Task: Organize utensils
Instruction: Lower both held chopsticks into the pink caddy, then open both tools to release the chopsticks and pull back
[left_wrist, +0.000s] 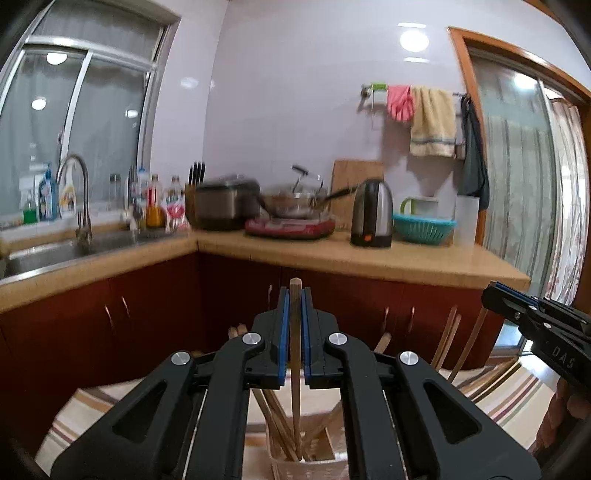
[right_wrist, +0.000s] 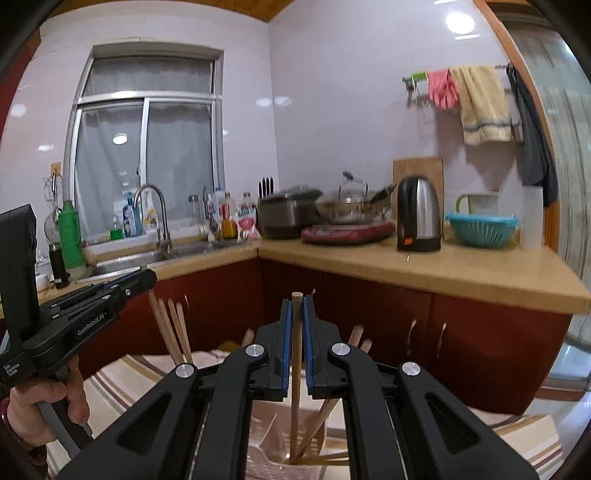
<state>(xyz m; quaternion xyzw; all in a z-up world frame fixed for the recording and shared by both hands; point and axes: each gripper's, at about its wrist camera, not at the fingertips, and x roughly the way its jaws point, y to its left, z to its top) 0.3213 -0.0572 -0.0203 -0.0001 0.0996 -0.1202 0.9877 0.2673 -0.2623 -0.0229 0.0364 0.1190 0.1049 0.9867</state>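
Note:
In the left wrist view my left gripper is shut on a wooden chopstick that stands upright. Its lower end reaches into a clear plastic holder with several other chopsticks. My right gripper shows at the right edge, above more chopsticks. In the right wrist view my right gripper is shut on a second upright chopstick over a pinkish slotted holder. My left gripper is at the left with a hand on its grip, and chopsticks lean below it.
Both holders stand on a striped tablecloth. Behind is an L-shaped wooden counter over red cabinets, with a sink, a kettle, a wok, a rice cooker and a teal basket. A doorway is at the right.

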